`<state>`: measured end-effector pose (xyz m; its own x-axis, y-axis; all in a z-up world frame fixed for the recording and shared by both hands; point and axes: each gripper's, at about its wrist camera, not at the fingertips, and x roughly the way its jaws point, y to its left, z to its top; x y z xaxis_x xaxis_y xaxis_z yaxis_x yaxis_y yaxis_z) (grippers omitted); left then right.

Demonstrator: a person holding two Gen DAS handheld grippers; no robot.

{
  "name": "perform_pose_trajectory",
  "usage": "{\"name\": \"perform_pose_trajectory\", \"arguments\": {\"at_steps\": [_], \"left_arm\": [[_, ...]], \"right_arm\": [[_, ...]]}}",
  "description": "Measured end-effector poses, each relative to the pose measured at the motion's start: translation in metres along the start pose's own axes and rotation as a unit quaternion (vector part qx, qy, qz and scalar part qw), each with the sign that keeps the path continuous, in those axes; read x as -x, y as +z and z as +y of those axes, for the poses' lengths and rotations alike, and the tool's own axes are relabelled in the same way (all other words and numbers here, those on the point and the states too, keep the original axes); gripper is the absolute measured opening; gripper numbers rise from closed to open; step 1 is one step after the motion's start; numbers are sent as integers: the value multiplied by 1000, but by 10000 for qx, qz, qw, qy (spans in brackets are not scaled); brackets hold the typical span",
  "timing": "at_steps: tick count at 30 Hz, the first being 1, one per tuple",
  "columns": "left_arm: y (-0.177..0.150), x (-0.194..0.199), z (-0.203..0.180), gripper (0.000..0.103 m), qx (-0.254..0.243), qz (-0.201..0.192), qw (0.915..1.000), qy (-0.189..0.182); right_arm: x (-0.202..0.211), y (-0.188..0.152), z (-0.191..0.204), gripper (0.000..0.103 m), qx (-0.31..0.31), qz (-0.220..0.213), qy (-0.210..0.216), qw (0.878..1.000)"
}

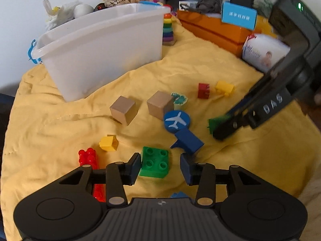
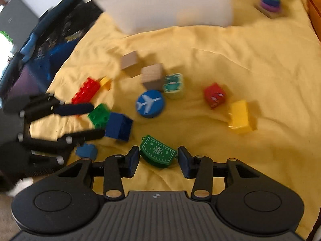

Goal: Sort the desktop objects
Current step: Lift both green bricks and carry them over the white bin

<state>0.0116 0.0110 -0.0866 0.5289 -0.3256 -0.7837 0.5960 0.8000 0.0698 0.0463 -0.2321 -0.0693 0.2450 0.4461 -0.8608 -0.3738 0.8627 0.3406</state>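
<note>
Toys lie scattered on a yellow cloth (image 1: pixel 220 60) in front of a white plastic bin (image 1: pixel 100 50). My left gripper (image 1: pixel 160 167) is open around a green four-stud brick (image 1: pixel 155 164); the left pad touches it and a gap shows at the right pad. From the right wrist view, this gripper (image 2: pixel 97 120) flanks the same brick (image 2: pixel 99 114), beside a blue brick (image 2: pixel 118 126). My right gripper (image 2: pixel 158 160) is open, its pads close on either side of a flat green patterned piece (image 2: pixel 157 153) on the cloth. Seen from the left wrist, it (image 1: pixel 218 129) points down over that piece (image 1: pixel 211 123).
Two wooden cubes (image 1: pixel 124 109), a blue airplane disc (image 1: pixel 176 121), a frog piece (image 1: pixel 179 99), a red block (image 1: pixel 203 90), yellow bricks (image 1: pixel 224 88) and a long red brick (image 1: pixel 88 157) lie around. A ring stacker (image 1: pixel 168 30) and an orange box (image 1: pixel 216 32) stand behind.
</note>
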Motion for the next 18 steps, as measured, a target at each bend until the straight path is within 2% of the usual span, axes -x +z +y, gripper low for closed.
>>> {"name": "perform_pose_trajectory", "arguments": {"at_steps": [5, 7, 10, 14, 17, 18], "left_arm": [[-3, -7, 6, 47, 152, 132, 9997, 135], [-5, -6, 7, 47, 191, 129, 9996, 138], [-6, -8, 9, 47, 319, 145, 9993, 136], [-6, -15, 12, 45, 547, 205, 9983, 5], [-6, -17, 15, 36, 692, 215, 9974, -2], [-5, -16, 16, 35, 724, 221, 9971, -25]], "right_arm": [[2, 5, 6, 52, 375, -513, -471, 9969], [5, 4, 10, 53, 613, -634, -517, 9948], [10, -1, 17, 54, 1211, -758, -501, 9885], [-2, -9, 27, 55, 2012, -671, -827, 9737], [-14, -12, 29, 45, 2167, -599, -820, 9709], [-13, -12, 30, 41, 2161, -605, -814, 9711]]}}
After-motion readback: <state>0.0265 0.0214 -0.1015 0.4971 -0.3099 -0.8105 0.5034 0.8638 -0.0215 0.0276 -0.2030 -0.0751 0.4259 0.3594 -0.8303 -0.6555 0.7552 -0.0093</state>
